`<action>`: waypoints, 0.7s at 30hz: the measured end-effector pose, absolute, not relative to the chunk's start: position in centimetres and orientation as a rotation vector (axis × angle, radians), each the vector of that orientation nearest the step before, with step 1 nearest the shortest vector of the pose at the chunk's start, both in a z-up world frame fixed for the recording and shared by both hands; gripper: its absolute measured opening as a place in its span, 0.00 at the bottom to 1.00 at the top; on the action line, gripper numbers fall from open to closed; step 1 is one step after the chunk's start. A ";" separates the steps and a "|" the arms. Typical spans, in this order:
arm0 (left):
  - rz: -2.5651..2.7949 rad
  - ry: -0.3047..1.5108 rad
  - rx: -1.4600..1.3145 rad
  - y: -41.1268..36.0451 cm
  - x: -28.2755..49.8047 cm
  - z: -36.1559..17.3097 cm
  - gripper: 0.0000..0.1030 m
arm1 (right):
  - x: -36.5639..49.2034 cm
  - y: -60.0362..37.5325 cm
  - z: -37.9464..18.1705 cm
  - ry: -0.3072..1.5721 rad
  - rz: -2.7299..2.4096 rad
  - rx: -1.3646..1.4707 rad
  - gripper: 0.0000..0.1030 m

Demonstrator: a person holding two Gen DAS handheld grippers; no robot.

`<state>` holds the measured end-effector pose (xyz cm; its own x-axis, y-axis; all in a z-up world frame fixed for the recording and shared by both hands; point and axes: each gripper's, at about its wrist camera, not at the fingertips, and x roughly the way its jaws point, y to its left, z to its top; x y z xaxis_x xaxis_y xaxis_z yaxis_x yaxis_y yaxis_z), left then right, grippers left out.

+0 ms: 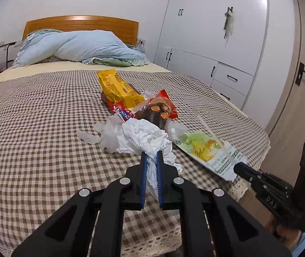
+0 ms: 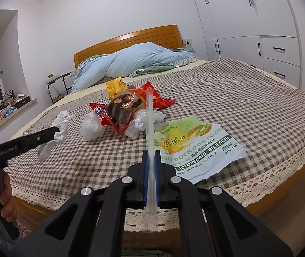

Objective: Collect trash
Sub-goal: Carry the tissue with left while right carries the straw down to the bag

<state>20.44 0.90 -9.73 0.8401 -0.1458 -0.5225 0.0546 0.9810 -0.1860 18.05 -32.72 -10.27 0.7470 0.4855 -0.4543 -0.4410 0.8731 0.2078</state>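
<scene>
White crumpled tissue [image 1: 150,141] is pinched in my left gripper [image 1: 151,156]; my right gripper [image 2: 151,156] clamps a clear straw [image 2: 149,115]. Wrappers [image 1: 152,109] and the dog-food pouch [image 1: 212,152] at frame centre remain uncollected on the checked bedspread [image 1: 45,117].

Crumpled white tissue paper [image 1: 150,141], matt and creased. Glossy foil-like snack wrappers [image 2: 122,111]. A clear, smooth plastic straw [image 2: 149,115]. Checked woven cloth bedspread [image 1: 45,117], lace-edged. Varnished, shiny wooden headboard [image 1: 81,24].

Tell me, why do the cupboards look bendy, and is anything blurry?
Left wrist view: the fisheye lens bows the cupboards, and the straw is smeared. Right wrist view: the straw is blurry near the right gripper; light glares on the headboard.
</scene>
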 end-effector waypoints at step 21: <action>-0.122 0.498 -0.155 2.4 14.1 -9.0 0.06 | 14.5 -33.1 -9.5 0.541 0.525 0.036 0.06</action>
